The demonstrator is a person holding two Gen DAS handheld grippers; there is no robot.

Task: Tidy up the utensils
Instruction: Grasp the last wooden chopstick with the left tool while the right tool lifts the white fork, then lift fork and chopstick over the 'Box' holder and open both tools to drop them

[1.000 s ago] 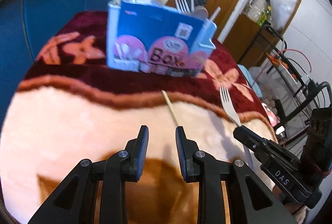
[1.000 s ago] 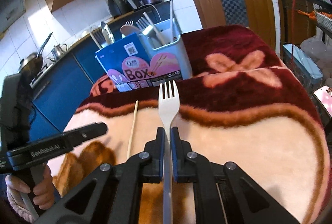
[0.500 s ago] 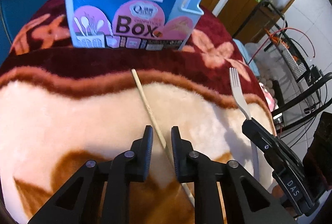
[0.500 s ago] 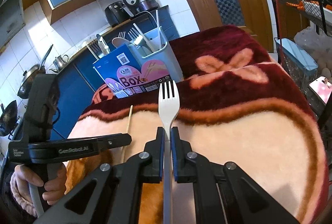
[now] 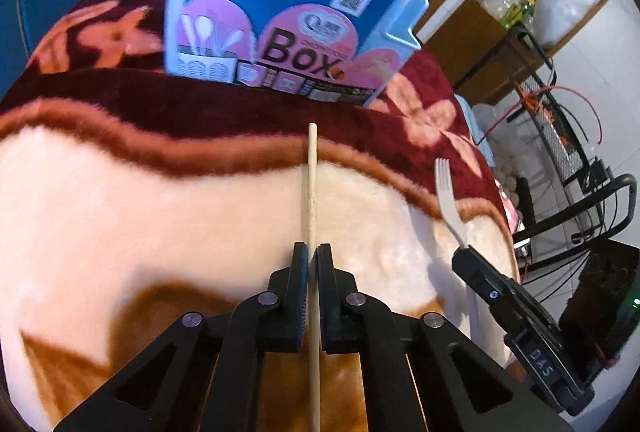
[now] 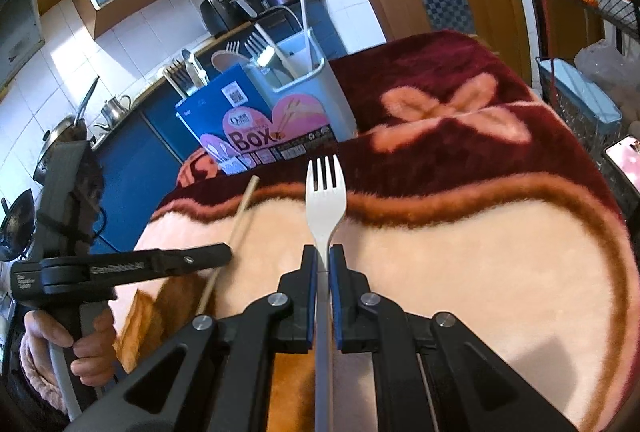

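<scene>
Chopstick [image 5: 311, 192] and fork [image 6: 325, 192] are each already in a gripper, so the step in hand looks to be carrying both to the utensil box [image 5: 280, 32] and dropping them into the right compartments; the left gripper [image 5: 313, 252] has its jaws clamped on the wooden chopstick partway along its length, the free end pointing toward the box and stopping short of its printed front, the tail running back under the gripper; the right gripper [image 6: 322, 260] is closed on the neck of the white fork, tines up and aimed at the box, handle trailing back between the fingers; the box stands upright on the dark red band of the plush blanket [image 6: 460, 272] that covers the bench, already holding forks, a spoon and sticks, its pale end compartment on the side nearer the right gripper; doing this well probably means lifting each utensil clear of the pile before moving toward the box, since the fibres could drag a thin stick askew in the pads; the chopstick is held far from its tip, so it may pivot, and a slow lift with the tip kept above the box rim seems wise; one gripper at a time at the box would likely avoid a collision, and the light box could tip if its wall is struck.
</scene>
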